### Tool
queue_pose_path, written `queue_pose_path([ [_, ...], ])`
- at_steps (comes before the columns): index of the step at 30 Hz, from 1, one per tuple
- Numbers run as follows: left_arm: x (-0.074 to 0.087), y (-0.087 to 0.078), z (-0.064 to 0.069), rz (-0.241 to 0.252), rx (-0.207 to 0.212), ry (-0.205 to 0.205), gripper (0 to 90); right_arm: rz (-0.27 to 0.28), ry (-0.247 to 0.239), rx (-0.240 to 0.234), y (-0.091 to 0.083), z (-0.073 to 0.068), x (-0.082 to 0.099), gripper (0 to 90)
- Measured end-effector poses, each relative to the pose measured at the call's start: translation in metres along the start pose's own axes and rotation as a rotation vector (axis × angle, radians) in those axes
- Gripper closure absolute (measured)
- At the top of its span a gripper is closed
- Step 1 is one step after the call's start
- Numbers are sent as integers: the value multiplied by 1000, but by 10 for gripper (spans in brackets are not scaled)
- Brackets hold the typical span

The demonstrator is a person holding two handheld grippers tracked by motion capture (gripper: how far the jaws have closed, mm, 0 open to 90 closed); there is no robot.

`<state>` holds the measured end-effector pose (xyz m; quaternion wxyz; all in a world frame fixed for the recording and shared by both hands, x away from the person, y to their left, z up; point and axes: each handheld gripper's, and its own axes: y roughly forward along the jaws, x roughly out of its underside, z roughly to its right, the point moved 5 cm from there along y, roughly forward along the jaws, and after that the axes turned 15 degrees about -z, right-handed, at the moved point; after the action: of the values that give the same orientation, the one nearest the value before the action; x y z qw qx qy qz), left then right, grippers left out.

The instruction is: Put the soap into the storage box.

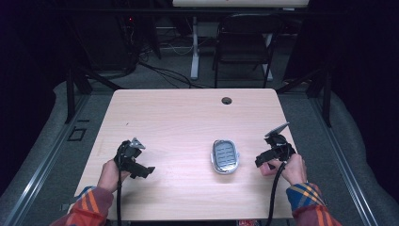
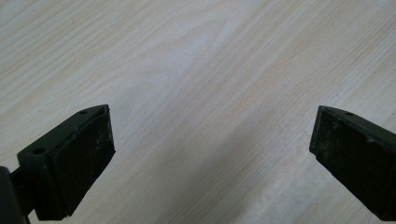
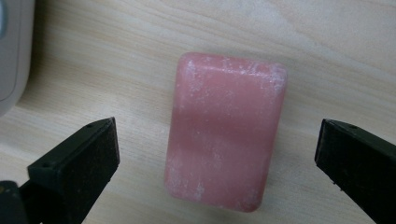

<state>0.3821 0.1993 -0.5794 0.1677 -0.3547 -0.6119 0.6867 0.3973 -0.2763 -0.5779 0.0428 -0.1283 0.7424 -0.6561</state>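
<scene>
Early stage, by my reading: nothing gripped yet, pick-up of the soap bar (image 3: 226, 133) not started. Right tool (image 3: 217, 161) hangs over the bar with jaws wide apart, one each side, neither touching it. Bar lies flat on the pale wood-grain surface (image 1: 179, 113), just beside the soap dish (image 1: 225, 156); in the high view the bar is probably hidden under the right tool (image 1: 269, 157), I cannot be sure. Left tool (image 2: 210, 154) jaws also apart, over bare surface, well away from the dish. Left to do: close on bar, lift, likely set in dish. Bar: pink, rounded rectangular block, matte with whitish dusty scuffs. Dish: grey, rounded rectangle with ribbed insert, looks like plastic
</scene>
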Motion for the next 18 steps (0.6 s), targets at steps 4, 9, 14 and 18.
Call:
queue_pose_path([
  [4, 0, 0, 0, 0, 1, 2, 0, 10, -2, -4, 3, 2, -2, 39],
  [9, 0, 0, 0, -2, -1, 2, 0, -5, 4, -5, 4, 2, -4, 85],
  [14, 0, 0, 0, -3, -2, 2, 0, -14, 0, 0, 6, -1, -5, 136],
  [18, 0, -1, 0, -3, -1, 6, 0, -19, -1, 0, 10, 0, -6, 145],
])
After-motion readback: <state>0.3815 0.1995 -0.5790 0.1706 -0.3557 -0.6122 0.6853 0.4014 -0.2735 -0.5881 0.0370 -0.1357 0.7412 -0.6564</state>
